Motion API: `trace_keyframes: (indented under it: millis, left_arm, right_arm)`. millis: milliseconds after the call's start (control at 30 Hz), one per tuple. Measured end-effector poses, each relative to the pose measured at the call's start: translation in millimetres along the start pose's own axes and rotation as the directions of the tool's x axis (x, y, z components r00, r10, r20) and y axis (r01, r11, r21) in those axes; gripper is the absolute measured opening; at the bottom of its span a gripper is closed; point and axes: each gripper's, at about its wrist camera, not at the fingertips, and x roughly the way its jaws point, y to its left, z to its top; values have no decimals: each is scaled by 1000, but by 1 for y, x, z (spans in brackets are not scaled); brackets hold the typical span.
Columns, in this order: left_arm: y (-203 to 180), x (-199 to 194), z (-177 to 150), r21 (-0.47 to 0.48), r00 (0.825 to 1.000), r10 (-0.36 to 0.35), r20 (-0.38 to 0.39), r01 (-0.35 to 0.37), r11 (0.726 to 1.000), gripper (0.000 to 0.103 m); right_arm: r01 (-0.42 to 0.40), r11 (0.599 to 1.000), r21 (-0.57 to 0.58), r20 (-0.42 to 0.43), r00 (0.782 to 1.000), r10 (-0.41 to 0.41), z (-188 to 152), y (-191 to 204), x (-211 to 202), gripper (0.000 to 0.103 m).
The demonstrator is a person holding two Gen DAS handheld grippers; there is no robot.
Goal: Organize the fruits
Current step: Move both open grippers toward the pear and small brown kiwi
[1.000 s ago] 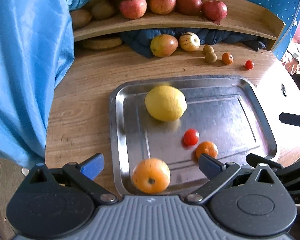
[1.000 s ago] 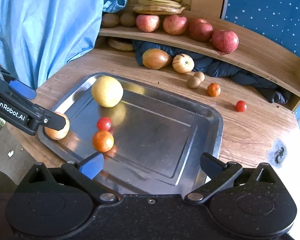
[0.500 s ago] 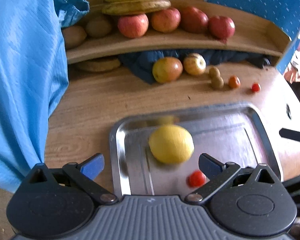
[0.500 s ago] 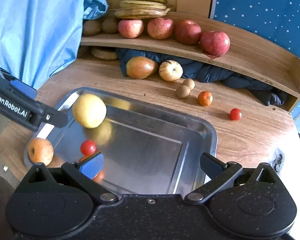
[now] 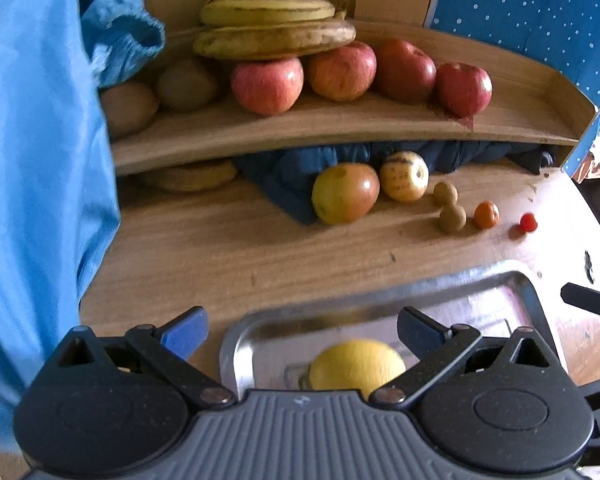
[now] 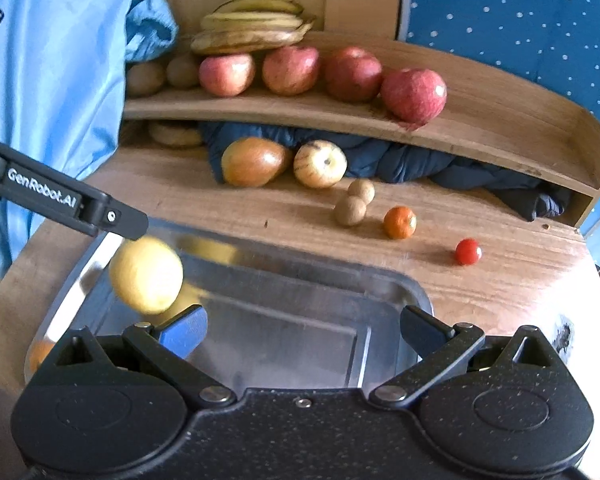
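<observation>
A steel tray [image 6: 380,284] lies on the wooden table with a yellow lemon [image 6: 146,274] at its near-left part; the lemon also shows in the left wrist view [image 5: 356,364]. An orange [image 6: 40,354] peeks at the tray's left corner. My left gripper [image 5: 300,330] is open and empty above the tray's back edge. My right gripper [image 6: 302,330] is open and empty over the tray. On the table behind lie a mango [image 5: 345,193], a pale striped fruit [image 5: 404,176], two small brown fruits [image 5: 452,218], a small tangerine [image 5: 486,215] and a cherry tomato [image 5: 528,222].
A curved wooden shelf [image 5: 340,128] at the back holds several apples [image 5: 267,85], bananas [image 5: 272,24] and kiwis [image 5: 186,85]. A dark blue cloth [image 6: 400,160] lies under the shelf. A light blue curtain [image 5: 32,160] hangs at the left.
Both grippers have moved forward toward the shelf and tilted up. The tray's orange, tomato and tangerine have dropped out of the left wrist view. Both stay open.
</observation>
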Motion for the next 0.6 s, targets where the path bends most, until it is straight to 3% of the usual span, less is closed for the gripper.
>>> trace_keyframes:
  millis: [267,600]
  left_arm:
    - [-12,26,35,48,999,-40,31,39,998,102]
    - [-16,66,63,107,996,-93,8,91,990,102]
  right_arm:
    - [54,997,48,26,998,-55,17,-6,17,102]
    - [78,993,84,-15,997,-77,36,-14,53,99]
